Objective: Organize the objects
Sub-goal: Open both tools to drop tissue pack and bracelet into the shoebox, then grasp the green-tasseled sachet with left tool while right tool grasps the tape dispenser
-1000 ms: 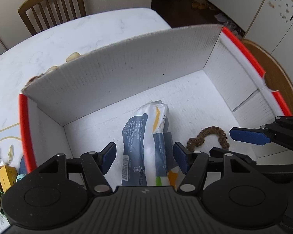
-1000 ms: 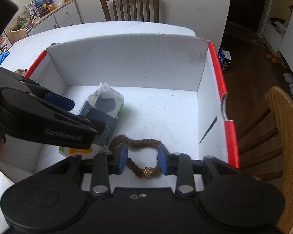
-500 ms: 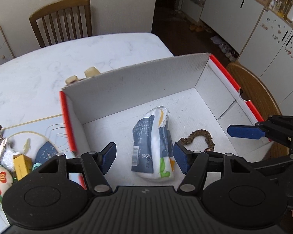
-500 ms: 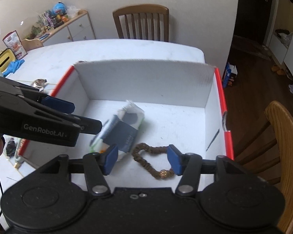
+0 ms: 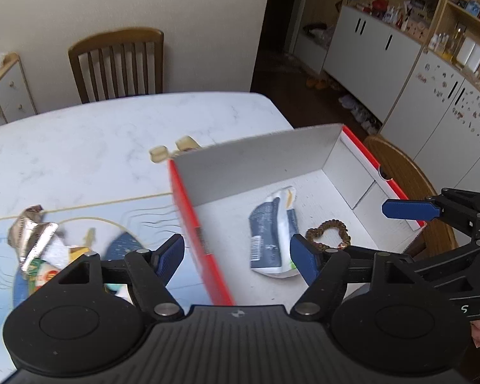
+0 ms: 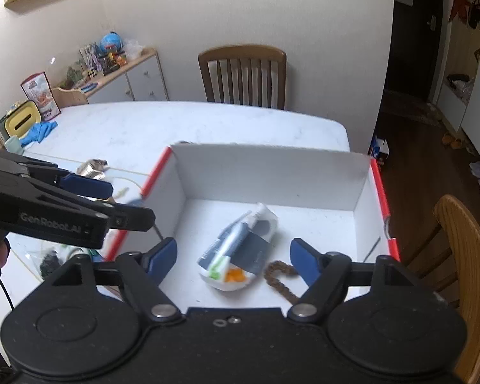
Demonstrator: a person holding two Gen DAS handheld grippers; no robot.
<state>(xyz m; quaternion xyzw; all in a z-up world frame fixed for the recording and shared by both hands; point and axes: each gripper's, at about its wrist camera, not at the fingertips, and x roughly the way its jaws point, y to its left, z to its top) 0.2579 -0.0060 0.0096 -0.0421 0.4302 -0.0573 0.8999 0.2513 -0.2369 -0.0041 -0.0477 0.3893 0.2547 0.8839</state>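
Note:
A white cardboard box (image 5: 256, 166) with a red rim stands on the marble table. On its floor lie a white and dark blue packet (image 5: 272, 233) and, to its right, a brown scrunchie (image 5: 313, 233) with a gold bead. My left gripper (image 5: 236, 252) hovers above the box's left wall, its jaws opening and nothing between them. My right gripper (image 6: 233, 254) hangs above the near side of the box (image 6: 272, 172), over the packet (image 6: 240, 249) and scrunchie (image 6: 276, 283), its jaws also opening and empty. Each gripper shows at the edge of the other's view.
Left of the box, a pale blue placemat (image 5: 137, 211) carries a silver wrapper (image 5: 32, 230) and several small snack items. Beige pieces (image 5: 176, 150) lie behind the box. One wooden chair (image 5: 118, 64) stands at the far side, another (image 6: 464, 256) at the right.
Both grippers have risen and drawn back from the box floor. The right jaws have spread from around the scrunchie, which stays lying there. The left gripper has shifted left and its jaws have widened.

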